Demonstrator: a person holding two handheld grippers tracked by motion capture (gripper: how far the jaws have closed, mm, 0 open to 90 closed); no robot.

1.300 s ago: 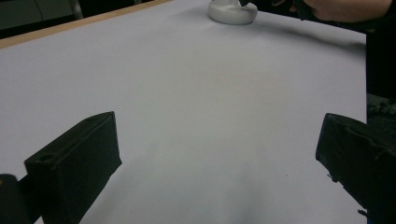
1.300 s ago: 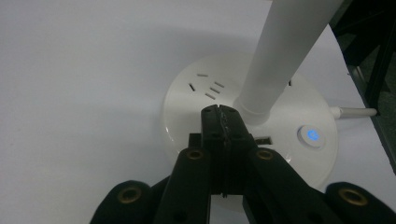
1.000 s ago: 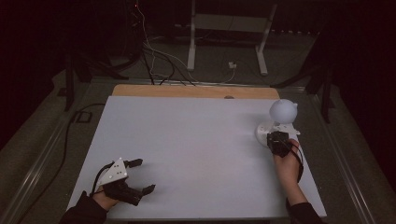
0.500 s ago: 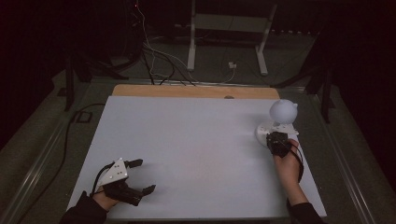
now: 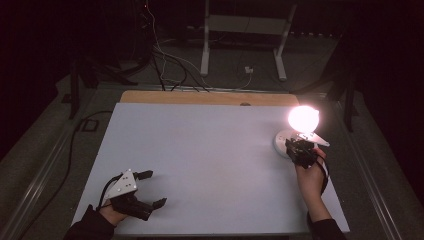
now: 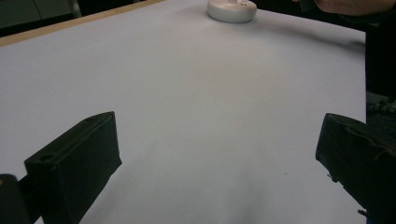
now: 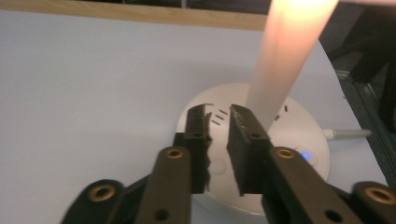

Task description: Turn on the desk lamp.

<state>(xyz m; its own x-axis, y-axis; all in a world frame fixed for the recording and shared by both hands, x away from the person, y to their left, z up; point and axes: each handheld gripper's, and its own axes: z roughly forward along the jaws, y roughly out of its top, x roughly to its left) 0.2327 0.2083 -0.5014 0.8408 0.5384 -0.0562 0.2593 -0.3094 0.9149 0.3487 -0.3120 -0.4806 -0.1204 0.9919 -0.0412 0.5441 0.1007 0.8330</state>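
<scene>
near the table's (image 5: pixel 200 150) right edge, the round white plastic lamp with a glowing globe (image 5: pixel 303 119) stands lit; the right gripper (image 7: pixel 218 122), jaws just opening to a narrow gap, hovers over its base button. the left gripper (image 5: pixel 150 189) rests wide open near the front left corner. next, probably: lifting clear.

Lamp (image 5: pixel 298 131) on table (image 5: pixel 210 150) far right; left hand-held gripper (image 5: pixel 148 189) near-left.

No readable text, labels, brands or numbers anywhere
</scene>
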